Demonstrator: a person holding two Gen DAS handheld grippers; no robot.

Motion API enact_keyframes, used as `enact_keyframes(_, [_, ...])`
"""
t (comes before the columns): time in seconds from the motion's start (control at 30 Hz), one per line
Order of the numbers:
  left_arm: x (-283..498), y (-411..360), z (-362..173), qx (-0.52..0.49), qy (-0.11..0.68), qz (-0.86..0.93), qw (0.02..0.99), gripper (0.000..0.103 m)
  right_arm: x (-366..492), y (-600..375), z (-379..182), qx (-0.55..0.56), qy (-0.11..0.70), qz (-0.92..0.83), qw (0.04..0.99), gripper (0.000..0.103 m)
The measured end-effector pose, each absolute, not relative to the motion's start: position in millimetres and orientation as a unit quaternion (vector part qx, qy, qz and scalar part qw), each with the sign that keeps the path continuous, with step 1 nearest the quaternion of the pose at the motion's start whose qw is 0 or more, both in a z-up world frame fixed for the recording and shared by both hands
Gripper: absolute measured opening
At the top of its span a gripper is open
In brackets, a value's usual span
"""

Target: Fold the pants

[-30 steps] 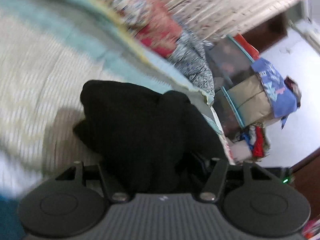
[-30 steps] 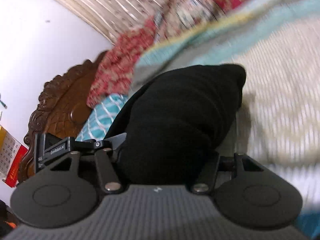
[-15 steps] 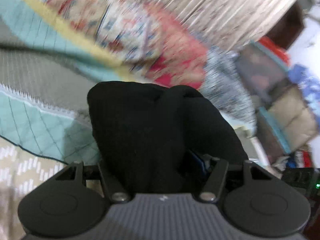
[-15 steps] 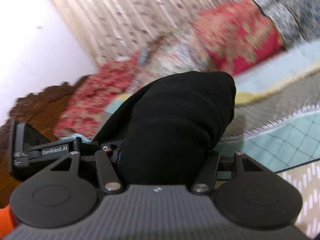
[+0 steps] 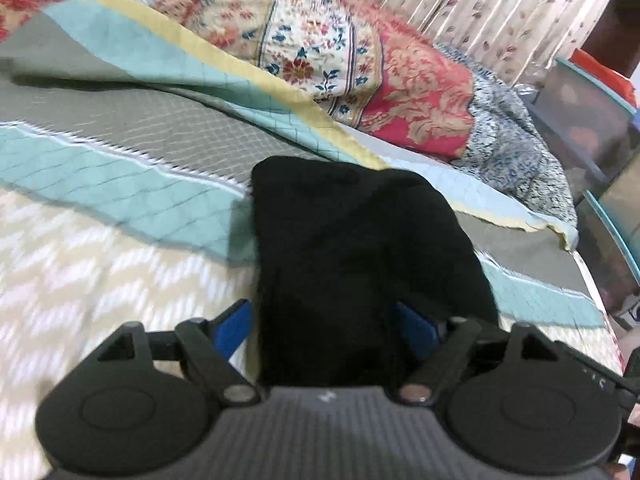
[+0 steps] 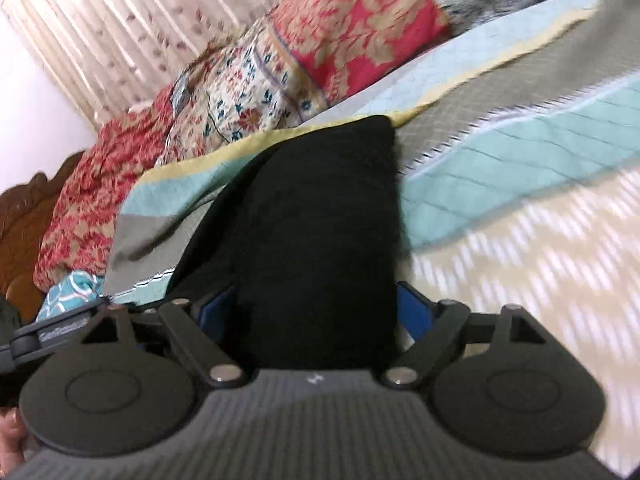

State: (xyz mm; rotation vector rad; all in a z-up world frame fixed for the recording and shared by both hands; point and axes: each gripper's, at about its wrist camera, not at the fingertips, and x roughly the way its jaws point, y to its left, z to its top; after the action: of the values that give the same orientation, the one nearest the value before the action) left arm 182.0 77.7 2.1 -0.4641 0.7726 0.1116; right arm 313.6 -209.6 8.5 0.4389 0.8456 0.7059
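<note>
A bundle of soft black fabric pants (image 5: 360,248) is seen draped over and between the blue-padded fingers of the left tool (image 5: 324,328), its far end lying on the bed's quilted teal, grey and cream-chevron bedspread (image 5: 120,184). In the right wrist view the same black pants (image 6: 320,232) run from the right tool (image 6: 316,312) out to a squared far edge resting by the yellow border of the bedspread (image 6: 520,152).

The jaws of both tools are opening, with the cloth lying between them; the blue pads (image 5: 234,326) on the left tool stand clear of the fabric at the sides, and those of the right tool (image 6: 416,314) likewise, so the garment appears to be let go rather than pinched. Both tools are angled downward toward the bed, a posture judged to suit laying a folded stack flat so that it keeps its shape.

Beyond the pants, a red and cream floral patterned pillow (image 5: 360,60) is propped at the far side before a pale pleated leaf-print curtain (image 5: 480,8). At the right, stacked translucent storage boxes (image 5: 592,120) are visible. A carved brown wooden headboard (image 6: 24,216) is seen at the far left of the right wrist view.
</note>
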Motion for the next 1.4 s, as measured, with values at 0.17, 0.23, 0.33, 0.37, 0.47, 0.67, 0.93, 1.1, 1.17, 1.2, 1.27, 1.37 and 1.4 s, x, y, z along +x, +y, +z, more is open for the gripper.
enact_keyframes(0.17, [115, 56, 8, -0.19, 0.398, 0.081, 0.894, 0.082, 246, -229, 14, 0.207, 0.408, 0.308, 0.834, 0.086])
enact_keyframes(0.23, [87, 46, 10, -0.168, 0.408, 0.092, 0.893, 0.082, 220, -230, 17, 0.192, 0.413, 0.299, 0.839, 0.086])
enact_keyframes(0.33, [55, 30, 16, -0.143, 0.421, 0.103, 0.89, 0.088, 184, -231, 22, 0.174, 0.42, 0.285, 0.844, 0.088])
enact_keyframes(0.37, [47, 25, 19, -0.134, 0.423, 0.107, 0.89, 0.09, 172, -231, 23, 0.165, 0.423, 0.281, 0.846, 0.088])
enact_keyframes(0.47, [19, 12, 31, -0.112, 0.416, 0.113, 0.895, 0.099, 141, -227, 26, 0.134, 0.427, 0.281, 0.849, 0.09])
enact_keyframes(0.67, [-20, -4, 51, -0.103, 0.404, 0.114, 0.902, 0.103, 98, -229, 32, 0.096, 0.423, 0.294, 0.852, 0.092])
enact_keyframes(0.93, [-45, -9, 56, -0.104, 0.411, 0.115, 0.898, 0.103, 75, -237, 39, 0.106, 0.417, 0.294, 0.854, 0.092])
enact_keyframes(1.1, [-55, -10, 56, -0.115, 0.414, 0.122, 0.895, 0.103, 63, -242, 44, 0.108, 0.41, 0.294, 0.857, 0.092])
enact_keyframes(1.17, [-58, -11, 57, -0.108, 0.413, 0.128, 0.895, 0.103, 56, -242, 46, 0.112, 0.408, 0.293, 0.857, 0.093])
enact_keyframes(1.2, [-59, -13, 58, -0.101, 0.412, 0.133, 0.896, 0.103, 53, -243, 47, 0.114, 0.407, 0.292, 0.858, 0.093])
enact_keyframes(1.27, [-60, -15, 59, -0.088, 0.411, 0.14, 0.897, 0.103, 49, -245, 48, 0.116, 0.402, 0.288, 0.861, 0.093])
enact_keyframes(1.37, [-63, -18, 62, -0.071, 0.402, 0.146, 0.901, 0.103, 46, -248, 49, 0.121, 0.395, 0.278, 0.867, 0.093])
enact_keyframes(1.4, [-63, -19, 63, -0.066, 0.399, 0.149, 0.903, 0.103, 46, -250, 48, 0.122, 0.394, 0.275, 0.869, 0.093])
